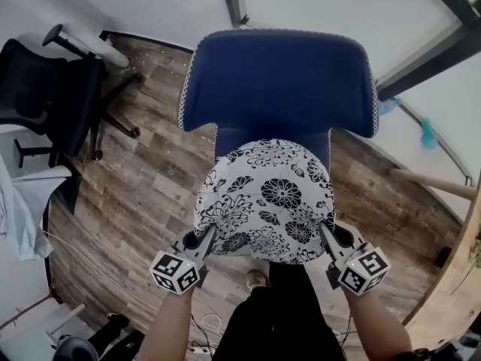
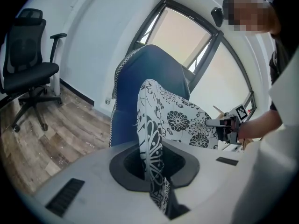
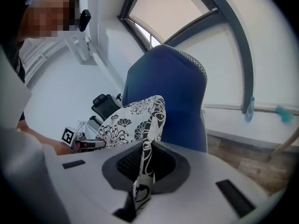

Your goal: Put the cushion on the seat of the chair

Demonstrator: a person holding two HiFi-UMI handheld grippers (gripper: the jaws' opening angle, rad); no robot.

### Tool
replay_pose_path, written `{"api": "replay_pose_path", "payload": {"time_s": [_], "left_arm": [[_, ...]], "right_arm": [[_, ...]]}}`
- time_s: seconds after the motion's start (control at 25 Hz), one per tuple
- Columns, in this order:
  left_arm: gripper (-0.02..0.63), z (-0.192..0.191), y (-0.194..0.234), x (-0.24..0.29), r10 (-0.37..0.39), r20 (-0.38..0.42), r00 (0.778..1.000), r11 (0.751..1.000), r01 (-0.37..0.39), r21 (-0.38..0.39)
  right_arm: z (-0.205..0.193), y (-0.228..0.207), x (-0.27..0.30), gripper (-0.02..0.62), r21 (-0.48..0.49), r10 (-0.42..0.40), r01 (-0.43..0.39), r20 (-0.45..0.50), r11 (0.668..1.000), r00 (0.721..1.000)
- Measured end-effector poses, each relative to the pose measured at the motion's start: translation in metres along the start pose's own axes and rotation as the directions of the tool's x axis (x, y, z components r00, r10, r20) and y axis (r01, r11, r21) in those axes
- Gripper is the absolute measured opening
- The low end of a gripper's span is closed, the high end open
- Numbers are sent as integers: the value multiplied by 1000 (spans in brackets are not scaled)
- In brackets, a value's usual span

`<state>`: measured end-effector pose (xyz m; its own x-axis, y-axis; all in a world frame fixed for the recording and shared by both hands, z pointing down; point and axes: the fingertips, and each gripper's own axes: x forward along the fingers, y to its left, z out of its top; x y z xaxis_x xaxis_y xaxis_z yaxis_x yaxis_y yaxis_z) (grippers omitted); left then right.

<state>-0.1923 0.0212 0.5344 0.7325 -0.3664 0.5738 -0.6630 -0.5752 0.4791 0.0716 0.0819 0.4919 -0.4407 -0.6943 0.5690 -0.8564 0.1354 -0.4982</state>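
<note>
I have the cushion (image 1: 263,201) pinched by its near edge at two points: the left gripper (image 1: 207,241) is clamped on the fabric at the left corner and the right gripper (image 1: 328,239) on the right corner, and in each gripper view a fold of the patterned cloth runs straight down between closed jaws. The cushion hangs out ahead of me, in front of the backrest (image 3: 173,97) of the blue chair (image 1: 278,81) and over where the seat should be. The seat is hidden under it, and I cannot tell whether the far edge touches anything yet. To do this well, I think I should keep both corners level, carry the cushion forward until its far edge meets the foot of the backrest, lower it flat, and let go only once it lies square. If one side drops first, it will likely land skewed or fold under. The edges to mind are the backrest ahead and the seat's front lip just before my legs (image 1: 278,314). There is open floor (image 1: 143,194) on both sides, and the black office chair (image 1: 45,89) stands well off to my left, so sideways room looks ample.
</note>
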Motion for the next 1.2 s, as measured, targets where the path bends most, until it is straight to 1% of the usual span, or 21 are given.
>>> {"api": "replay_pose_path", "payload": {"time_s": [0.24,0.4,0.6,0.8,1.0,1.2], "left_arm": [[25,-4,5,5,-14,-18,1000,1000,14,-4],[25,-11,9,12,-2,-34,999,1000,1,-17],[25,-11,18,13,4,-41,999,1000,-4,-4],[25,-10,24,15,1,-44,999,1000,-1,-2],[25,-22,35,24,11,-55,998,1000,-12,-14],[25,-23,41,31,3,-48,999,1000,-3,-7]], "right_arm": [[7,9,-2,34,7,-29,30,-25,1000,999],[9,12,-1,34,20,-39,39,-26,999,999],[9,17,2,34,15,-45,45,-21,999,999],[11,8,1,34,18,-82,82,-7,996,997],[-4,-11,6,34,48,-135,135,-11,990,991],[-10,-23,9,34,38,-143,143,-13,989,990]]}}
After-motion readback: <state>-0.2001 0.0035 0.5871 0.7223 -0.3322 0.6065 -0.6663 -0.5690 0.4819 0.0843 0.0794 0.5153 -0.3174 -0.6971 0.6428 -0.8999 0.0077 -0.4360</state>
